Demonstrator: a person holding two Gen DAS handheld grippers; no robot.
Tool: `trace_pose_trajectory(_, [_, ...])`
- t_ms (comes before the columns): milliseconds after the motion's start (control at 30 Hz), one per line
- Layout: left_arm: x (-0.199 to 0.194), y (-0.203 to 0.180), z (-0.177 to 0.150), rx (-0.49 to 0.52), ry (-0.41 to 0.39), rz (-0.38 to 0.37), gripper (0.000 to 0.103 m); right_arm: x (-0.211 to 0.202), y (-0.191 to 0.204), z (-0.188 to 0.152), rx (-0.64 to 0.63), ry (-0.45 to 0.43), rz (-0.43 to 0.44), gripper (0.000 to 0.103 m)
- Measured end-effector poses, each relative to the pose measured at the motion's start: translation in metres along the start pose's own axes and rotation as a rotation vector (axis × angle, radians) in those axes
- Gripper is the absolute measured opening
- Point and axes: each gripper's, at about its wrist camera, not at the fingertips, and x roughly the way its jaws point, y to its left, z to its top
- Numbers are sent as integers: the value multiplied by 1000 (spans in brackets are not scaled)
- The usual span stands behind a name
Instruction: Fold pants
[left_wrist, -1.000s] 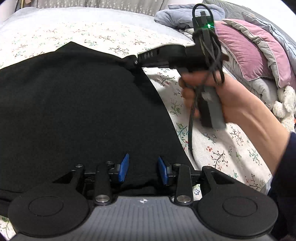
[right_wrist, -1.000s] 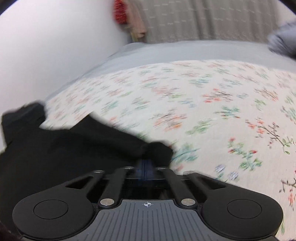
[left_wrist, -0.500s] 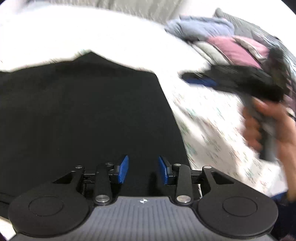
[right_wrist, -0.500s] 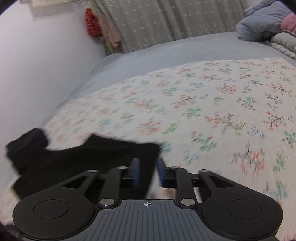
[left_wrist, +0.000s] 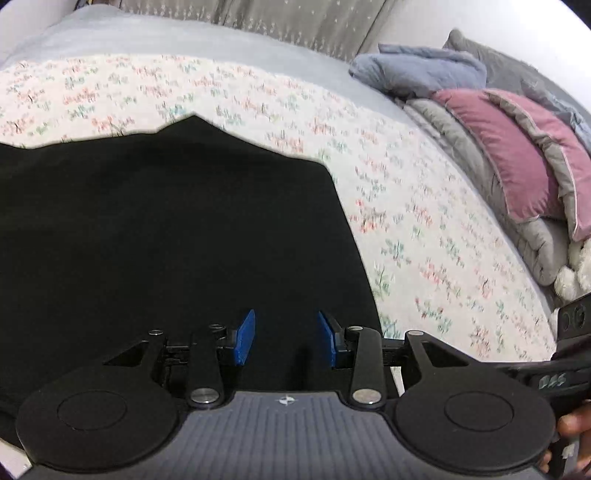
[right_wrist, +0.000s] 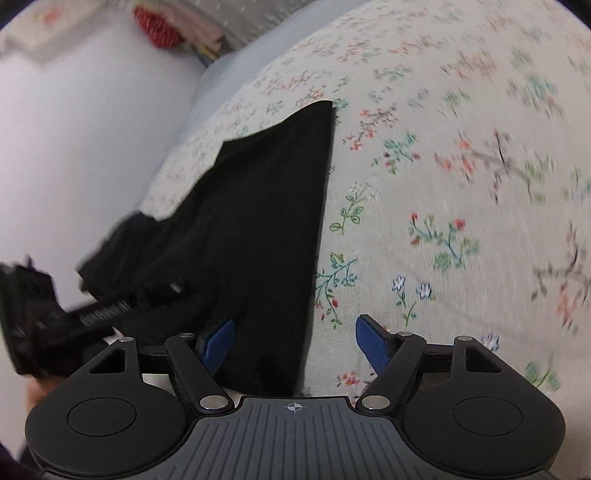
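While both tools hang over the bed, neither grips anything. Black pants (left_wrist: 166, 229) lie flat on the floral sheet (left_wrist: 424, 229), filling the left and centre of the left wrist view; far edge is jagged w/ a small peak, right edge runs near-to-far in a clean line. Left gripper (left_wrist: 286, 338) sits above the near part of the fabric, blue pads (left_wrist: 245, 338) moderately apart, nothing btwn them; can't tell if they touch the cloth. Right gripper (right_wrist: 295, 343) is spread wide, straddling the pants' (right_wrist: 258, 229) right edge near the near corner: left pad (right_wrist: 218, 343) over black fabric, right pad over bare sheet (right_wrist: 443, 184). Part of the other tool shows at the left edge of the right wrist view, and at the near right of the left wrist view. Far right in the left view: pink pillow (left_wrist: 517, 158), grey quilt (left_wrist: 461, 147), blue-grey blanket (left_wrist: 417, 70) piled together. Right view is motion-blurred on its right side.
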Motion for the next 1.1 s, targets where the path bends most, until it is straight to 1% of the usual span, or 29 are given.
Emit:
trace_pose_trajectory(67, [7, 2, -3, 8, 30, 25, 56, -1, -3, -3, 20, -2, 49, 72])
trace_pose_trajectory(133, [6, 1, -5, 26, 35, 51, 56, 0, -4, -9, 32, 11, 83, 66])
trace_pose_trajectory(167, [5, 1, -5, 30, 37, 62, 56, 0, -5, -13, 31, 12, 94, 65])
trace_pose_trajectory(200, [4, 1, -5, 26, 39, 68, 56, 2, -5, -16, 31, 13, 100, 61])
trace_pose_trajectory(267, [5, 5, -5, -1, 46, 61, 56, 4, -8, -20, 48, 0, 113, 56])
trace_pose_trajectory(333, [6, 9, -3, -24, 55, 53, 56, 7, -12, -23, 80, -11, 143, 49])
trace_pose_trajectory(433, [8, 10, -2, -38, 60, 53, 56, 12, -12, -27, 94, -29, 148, 42])
trace_pose_trajectory(600, [8, 6, -4, -15, 57, 67, 56, 20, -9, -31, 108, -52, 157, 42])
trace_pose_trajectory(700, [7, 8, -5, -15, 56, 57, 56, 22, -9, -33, 128, -71, 181, 43])
trace_pose_trajectory(867, [6, 12, -3, -24, 58, 42, 56, 27, -9, -36, 149, -97, 210, 39])
trace_pose_trajectory(1000, [6, 11, -3, -12, 58, 45, 56, 31, -11, -37, 151, -102, 186, 27])
trace_pose_trajectory(1033, [6, 11, -4, -9, 58, 46, 56, 32, -12, -38, 154, -103, 181, 25])
trace_pose_trajectory(1100, [7, 9, -4, -6, 58, 47, 56, 34, -13, -38, 156, -104, 176, 24])
